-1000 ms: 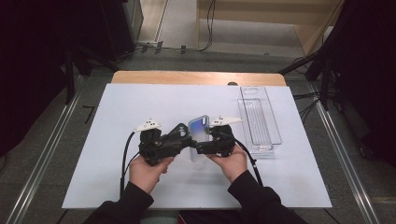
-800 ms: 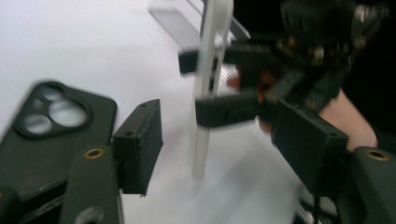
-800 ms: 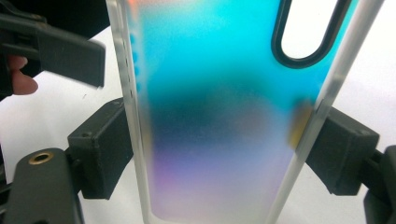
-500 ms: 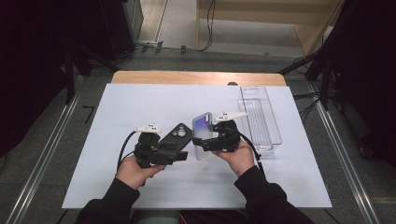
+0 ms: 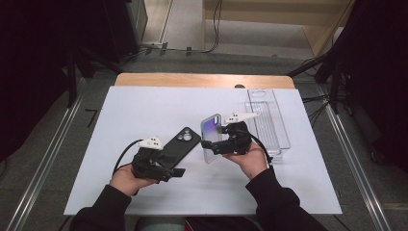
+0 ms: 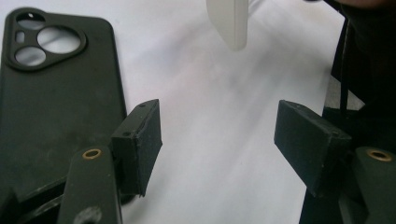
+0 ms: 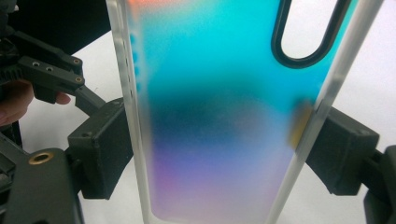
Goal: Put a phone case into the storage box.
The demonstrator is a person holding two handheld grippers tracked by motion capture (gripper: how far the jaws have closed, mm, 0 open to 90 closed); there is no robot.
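White tabletop (image 5: 144, 110) under your hands, your right gripper (image 5: 211, 144) clamping the iridescent phone case (image 5: 210, 137) upright, your left gripper (image 5: 179, 172) just opening, released, black phone (image 5: 179, 147) lying just beside its jaw.

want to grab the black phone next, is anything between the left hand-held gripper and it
Nothing visible. The left hand-held gripper stands open on the white mat, and the black phone lies flat right beside one jaw. The iridescent case is clamped in the right hand-held gripper, off to the side.
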